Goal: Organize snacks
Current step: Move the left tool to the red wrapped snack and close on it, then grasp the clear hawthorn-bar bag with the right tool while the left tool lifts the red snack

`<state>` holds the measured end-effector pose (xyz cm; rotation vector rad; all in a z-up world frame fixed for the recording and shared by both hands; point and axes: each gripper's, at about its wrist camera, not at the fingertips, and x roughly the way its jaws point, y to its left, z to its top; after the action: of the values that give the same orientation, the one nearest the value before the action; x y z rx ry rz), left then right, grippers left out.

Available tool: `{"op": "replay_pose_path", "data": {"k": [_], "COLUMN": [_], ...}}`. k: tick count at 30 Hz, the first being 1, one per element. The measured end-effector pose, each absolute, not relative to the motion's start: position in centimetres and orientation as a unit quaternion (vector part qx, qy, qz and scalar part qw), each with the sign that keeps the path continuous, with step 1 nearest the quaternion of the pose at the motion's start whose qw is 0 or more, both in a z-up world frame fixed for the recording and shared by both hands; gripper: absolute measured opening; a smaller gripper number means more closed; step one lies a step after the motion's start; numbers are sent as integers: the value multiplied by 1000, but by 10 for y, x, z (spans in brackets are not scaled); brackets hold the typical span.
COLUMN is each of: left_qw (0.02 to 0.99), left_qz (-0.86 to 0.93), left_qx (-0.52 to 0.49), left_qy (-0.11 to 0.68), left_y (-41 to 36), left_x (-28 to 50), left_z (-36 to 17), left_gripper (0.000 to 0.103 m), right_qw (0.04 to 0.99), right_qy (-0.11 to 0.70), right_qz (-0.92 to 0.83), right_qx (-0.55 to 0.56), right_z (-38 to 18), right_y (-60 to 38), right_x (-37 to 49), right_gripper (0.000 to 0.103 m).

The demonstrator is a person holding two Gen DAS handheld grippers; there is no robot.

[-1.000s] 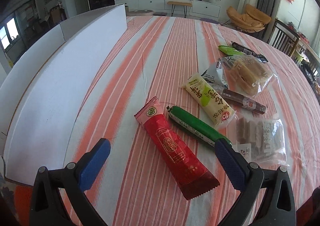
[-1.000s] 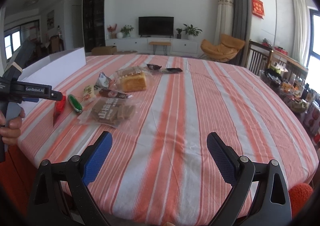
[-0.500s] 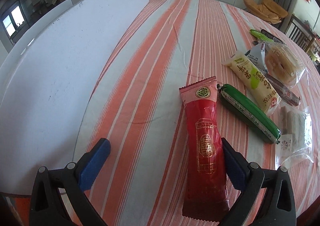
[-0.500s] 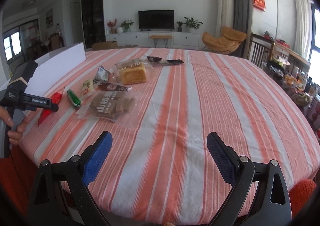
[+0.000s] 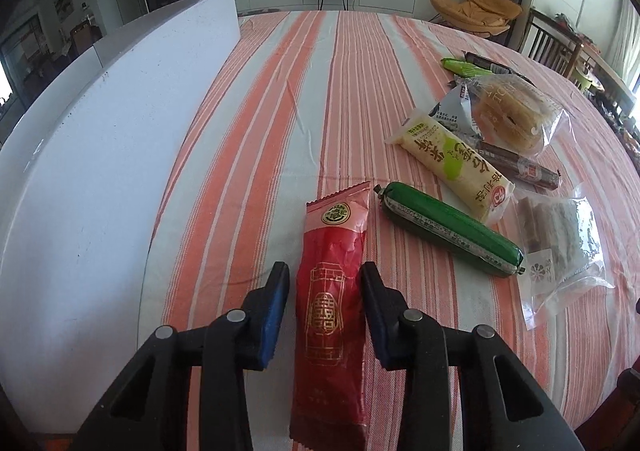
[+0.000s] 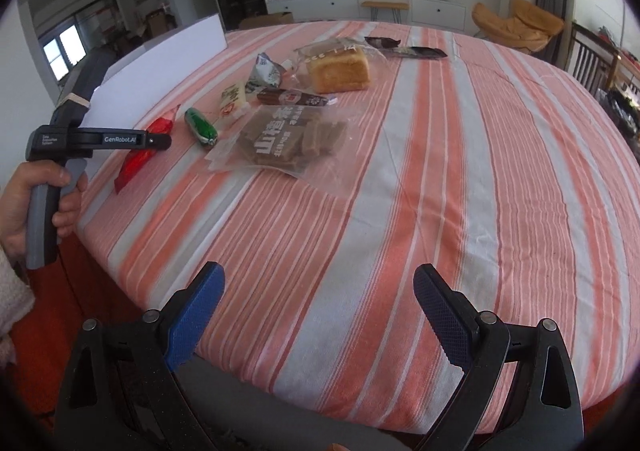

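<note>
The left gripper [image 5: 324, 311] is closing on the red snack packet [image 5: 332, 291] lying on the striped tablecloth [image 5: 280, 111] near the white box [image 5: 100, 171], pads not yet pinching, right gripper [image 6: 316, 315] spread empty, so next probably squeeze, then lift.

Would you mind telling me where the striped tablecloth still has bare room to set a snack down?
Bare cloth runs between the white board and the red packet, and over the wide right part of the table beyond the bag of brown slices. It is crowded around the green sausage, yellow packet and bread bag.
</note>
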<state>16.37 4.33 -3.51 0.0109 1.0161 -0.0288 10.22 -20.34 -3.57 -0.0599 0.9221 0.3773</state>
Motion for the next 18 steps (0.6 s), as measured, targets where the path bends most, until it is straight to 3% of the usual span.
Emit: {"op": "replay_pose_path", "data": {"k": [5, 9, 15, 18], "left_qw": [888, 887, 890, 891], "left_qz": [-65, -89, -106, -116], "left_qx": [-11, -24, -37, -32], "left_qy": [456, 452, 442, 438], "left_y": [45, 56, 64, 60], "left_x": [142, 133, 136, 132], "left_z": [-36, -35, -45, -44], "left_gripper": [27, 27, 33, 48], "right_qw": [828, 760, 684, 686], "right_qy": [447, 445, 530, 553], "right_qz": [286, 345, 387, 370], "right_qx": [-181, -324, -316, -293], "right_z": [-15, -29, -64, -66], "right_y": [-160, -115, -91, -95], "right_x": [146, 184, 248, 256], "right_gripper": [97, 97, 97, 96]}}
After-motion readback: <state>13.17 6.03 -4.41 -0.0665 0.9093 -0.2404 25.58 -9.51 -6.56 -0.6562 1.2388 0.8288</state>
